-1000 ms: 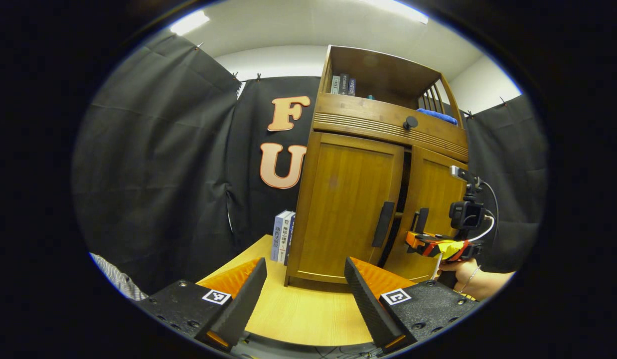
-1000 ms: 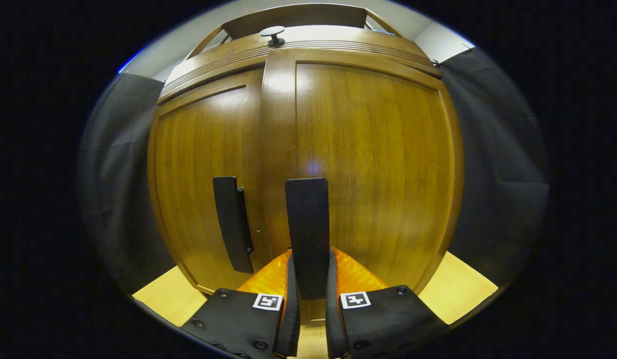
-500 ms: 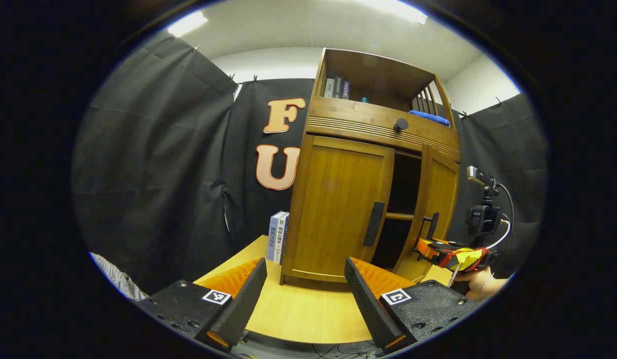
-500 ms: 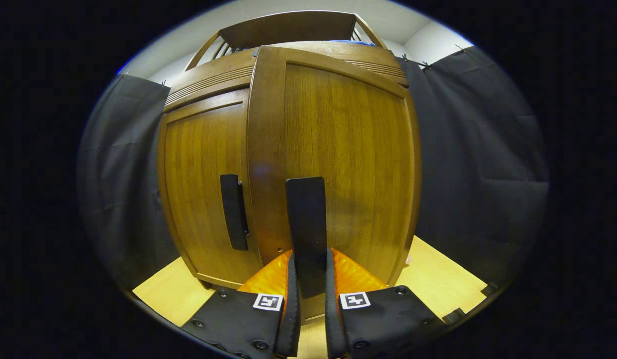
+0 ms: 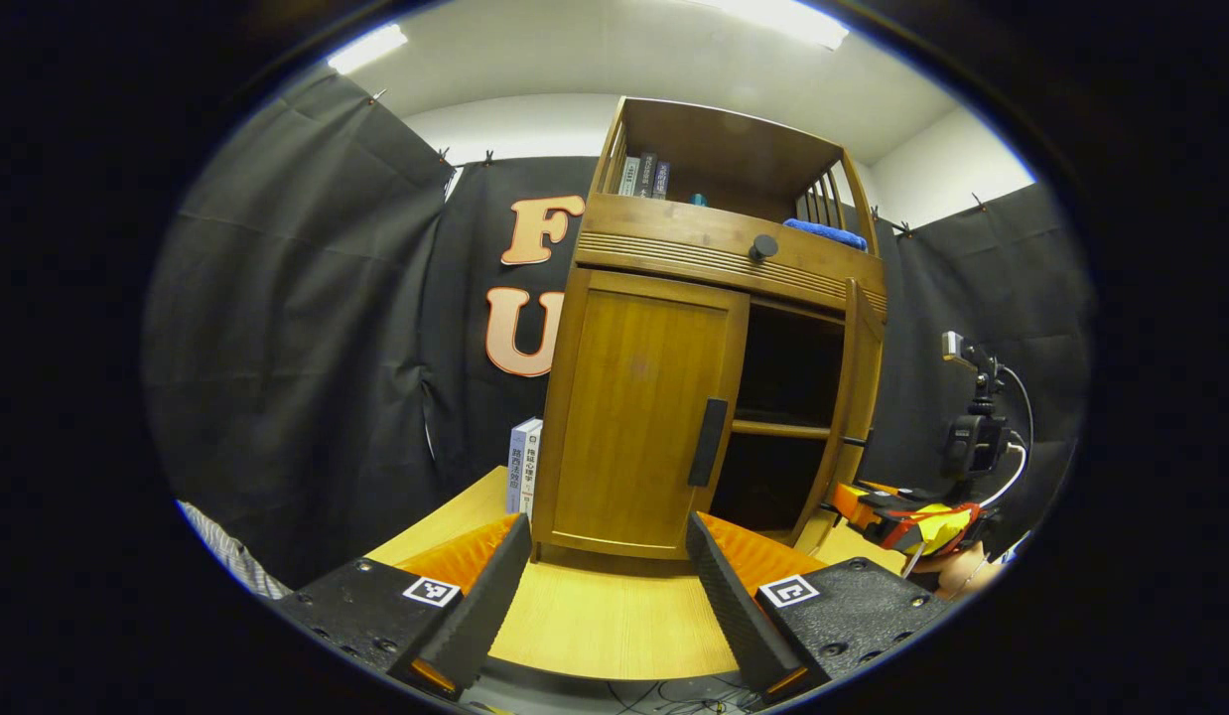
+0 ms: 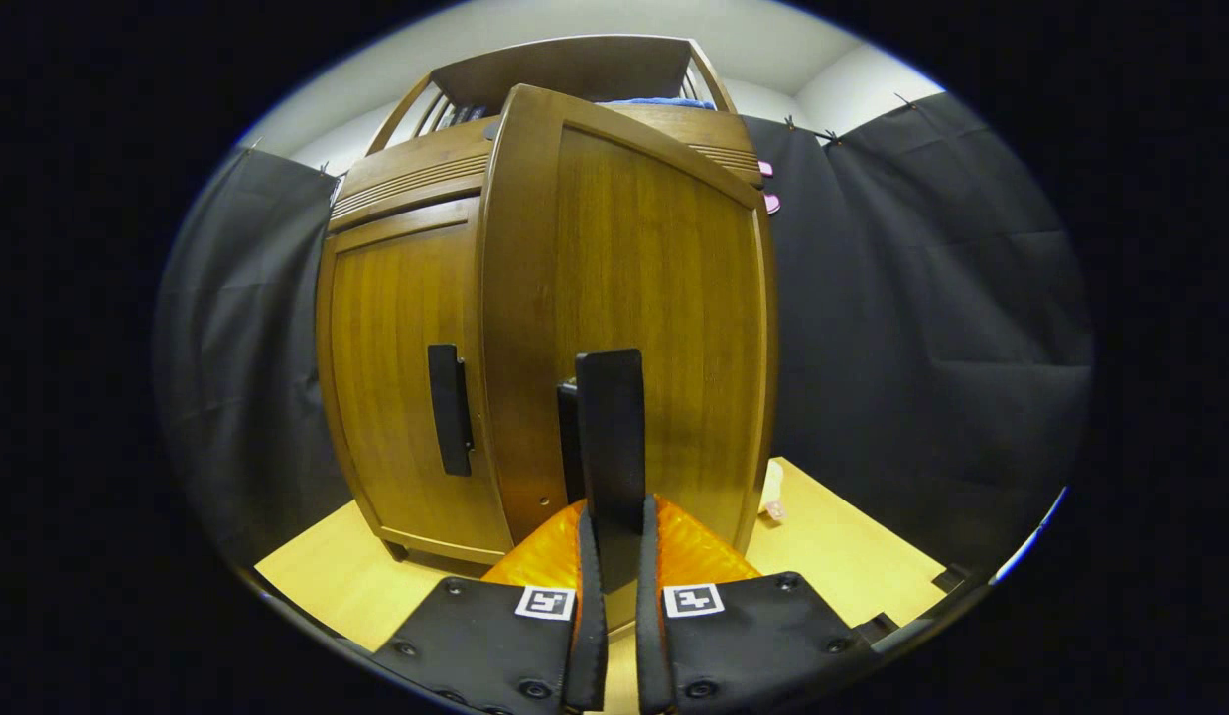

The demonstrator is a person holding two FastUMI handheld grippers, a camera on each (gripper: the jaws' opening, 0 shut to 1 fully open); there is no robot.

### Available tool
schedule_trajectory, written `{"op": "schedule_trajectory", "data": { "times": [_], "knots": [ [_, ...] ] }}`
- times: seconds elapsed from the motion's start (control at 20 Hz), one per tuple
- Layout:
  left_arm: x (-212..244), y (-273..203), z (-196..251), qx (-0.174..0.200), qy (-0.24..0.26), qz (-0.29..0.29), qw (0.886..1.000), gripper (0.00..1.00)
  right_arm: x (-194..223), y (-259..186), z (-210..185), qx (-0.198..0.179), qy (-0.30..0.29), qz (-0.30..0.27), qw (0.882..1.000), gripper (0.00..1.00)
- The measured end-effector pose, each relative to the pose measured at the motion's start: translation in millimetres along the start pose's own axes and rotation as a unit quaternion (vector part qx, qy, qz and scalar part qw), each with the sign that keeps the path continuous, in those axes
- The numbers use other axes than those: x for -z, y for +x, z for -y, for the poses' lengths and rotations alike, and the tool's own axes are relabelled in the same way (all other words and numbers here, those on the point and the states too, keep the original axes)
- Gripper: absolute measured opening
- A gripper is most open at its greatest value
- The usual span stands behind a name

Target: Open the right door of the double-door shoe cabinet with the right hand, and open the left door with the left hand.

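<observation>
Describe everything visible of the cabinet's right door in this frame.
The right door is a framed panel of glossy brown wood with vertical grain. It stands swung well open on its outer edge; the left gripper view shows it almost edge-on, baring a dark interior with a shelf. Its upright dark handle is clamped between the right gripper fingers. The left door is closed.

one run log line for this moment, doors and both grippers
right door: swung open | right gripper: shut on right handle | left door: closed | left gripper: open, off cabinet
</observation>
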State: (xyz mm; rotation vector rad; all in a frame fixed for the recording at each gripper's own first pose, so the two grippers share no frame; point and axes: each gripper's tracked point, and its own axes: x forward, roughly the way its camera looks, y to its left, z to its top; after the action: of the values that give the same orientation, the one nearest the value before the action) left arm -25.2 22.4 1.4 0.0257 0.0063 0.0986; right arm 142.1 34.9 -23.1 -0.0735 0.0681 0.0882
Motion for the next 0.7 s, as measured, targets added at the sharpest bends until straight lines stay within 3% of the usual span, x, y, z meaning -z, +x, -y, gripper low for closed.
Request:
{"op": "schedule_trajectory", "data": {
  "times": [0.05, 0.2, 0.3, 0.35, 0.4, 0.45, 0.5, 0.55, 0.65, 0.7],
  "knots": [
    [1.0, 0.2, 2.0, 0.001, -0.001, -0.001, 1.000, 0.92, -1.9, -4.8, 3.3, 0.003, -0.009, -0.003, 1.000, 0.23],
    [3.3, 1.9, 12.8, 0.009, -0.002, -0.006, 1.000, 0.92, -1.3, -16.2, 14.9, 0.004, -0.007, -0.007, 1.000, 0.19],
    [3.3, 2.1, 20.4, 0.014, -0.001, -0.005, 1.000, 0.98, -2.6, -22.9, 24.2, 0.009, -0.003, -0.007, 1.000, 0.23],
    [3.2, 2.7, 23.9, 0.015, 0.000, -0.005, 1.000, 0.95, -2.9, -27.0, 29.8, 0.014, -0.008, -0.007, 1.000, 0.15],
    [3.9, 3.5, 26.9, 0.017, 0.001, -0.005, 1.000, 0.95, -2.1, -31.1, 35.5, 0.019, -0.012, -0.007, 1.000, 0.23],
    [4.4, 3.8, 30.6, 0.018, 0.001, -0.005, 1.000, 0.92, -2.6, -33.7, 40.9, 0.022, -0.013, -0.008, 1.000, 0.23],
    [5.7, 5.0, 34.2, 0.020, 0.002, -0.007, 1.000, 0.95, -2.5, -36.2, 45.1, 0.022, -0.011, -0.010, 1.000, 0.18],
    [6.5, 5.2, 38.9, 0.020, 0.003, -0.007, 1.000, 0.95, -3.7, -38.4, 49.5, 0.021, -0.008, -0.010, 1.000, 0.22],
    [6.1, 5.1, 49.5, 0.024, 0.002, -0.008, 1.000, 0.92, -4.1, -43.6, 59.6, 0.023, 0.005, -0.014, 1.000, 0.17],
    [6.3, 6.4, 54.5, 0.026, 0.002, -0.007, 1.000, 0.95, -4.8, -47.1, 64.1, 0.023, 0.007, -0.014, 1.000, 0.13]
  ]
}}
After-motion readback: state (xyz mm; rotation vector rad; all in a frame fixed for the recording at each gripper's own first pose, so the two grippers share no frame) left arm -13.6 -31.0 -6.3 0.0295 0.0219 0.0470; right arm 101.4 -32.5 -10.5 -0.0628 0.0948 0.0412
